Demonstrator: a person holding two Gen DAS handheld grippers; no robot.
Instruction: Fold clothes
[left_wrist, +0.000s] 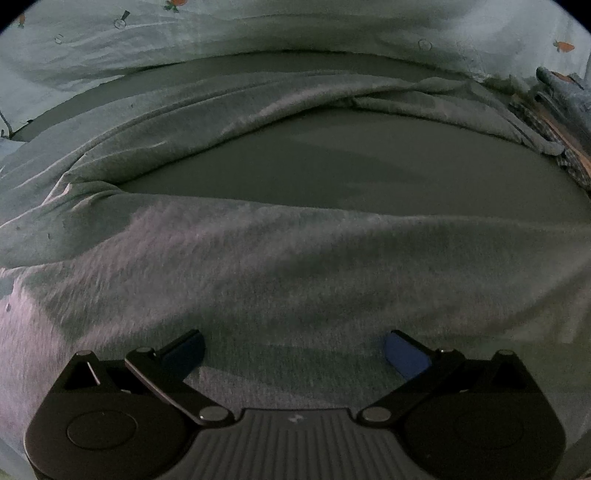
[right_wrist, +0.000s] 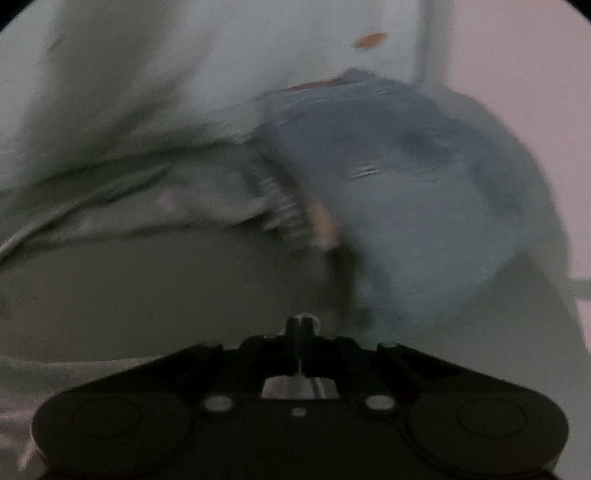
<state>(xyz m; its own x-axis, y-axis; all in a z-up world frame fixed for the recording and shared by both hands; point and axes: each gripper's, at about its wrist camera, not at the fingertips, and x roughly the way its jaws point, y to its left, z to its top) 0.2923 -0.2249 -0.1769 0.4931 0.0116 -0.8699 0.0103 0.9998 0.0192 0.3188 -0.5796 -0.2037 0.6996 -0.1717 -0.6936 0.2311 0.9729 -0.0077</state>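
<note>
1. The left gripper (left_wrist: 295, 350) points steeply down at a grey garment (left_wrist: 258, 280), its two blue-padded fingers (left_wrist: 404, 354) spread wide apart with nothing between them; whether the pads rest on the cloth or hang just over it cannot be told.
2. The grey garment lies rumpled across a dark, flat surface (left_wrist: 351, 166). One broad band of it fills the near part of the left wrist view, and a narrower, twisted band (left_wrist: 236, 110) runs across the far side, so the bare dark surface shows between the two.
3. Beyond the far band lies a pale sheet (left_wrist: 258, 33) printed with small orange motifs, covering the far edge of the surface.
4. At the far right corner of that view a checked piece of cloth (left_wrist: 554, 133) is bunched beside the end of the grey garment.
5. The right gripper (right_wrist: 303, 325) has its fingers pressed together. A small pale tuft shows at the tips, perhaps a bit of cloth, but the right wrist view is too blurred to be sure.
6. Ahead of the right gripper a bluish bundle of fabric (right_wrist: 406, 203) sits at the right side, next to the grey garment's folds (right_wrist: 147, 206) and the pale sheet (right_wrist: 184, 74) behind them.
</note>
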